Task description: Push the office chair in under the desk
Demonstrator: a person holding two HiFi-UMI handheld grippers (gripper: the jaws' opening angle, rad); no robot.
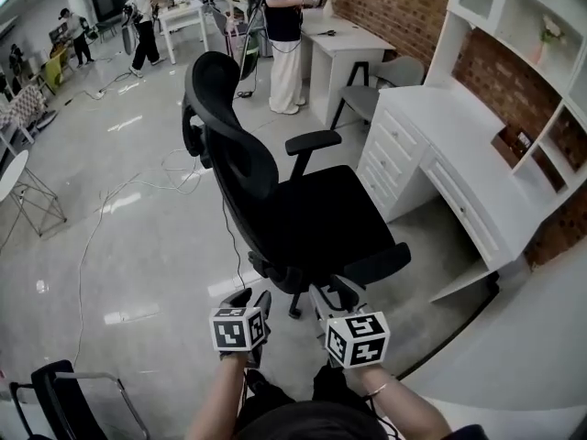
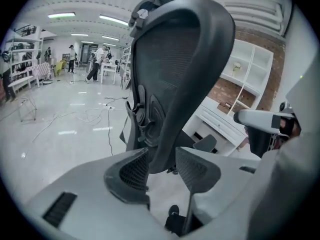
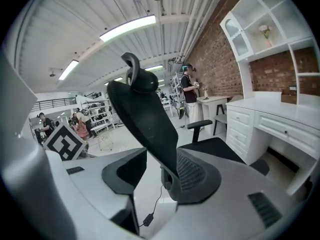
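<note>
Black office chair [image 1: 303, 218] on glossy floor [image 1: 138, 246], just beside white desk [image 1: 459, 149]

Black office chair [image 1: 312, 214], white desk [image 1: 459, 145], red-brown brick wall [image 1: 404, 3], glossy pale-grey floor [image 1: 138, 236]

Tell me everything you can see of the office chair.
The office chair is black: a tall curved back with a headrest, two padded armrests, a wide fabric-looking seat, and a base mostly hidden beneath. It stands upright on the glossy floor, clear of the white desk, seat roughly toward it, not tucked in. The left gripper and right gripper are near it, fingers apart, gripping nothing.
</note>
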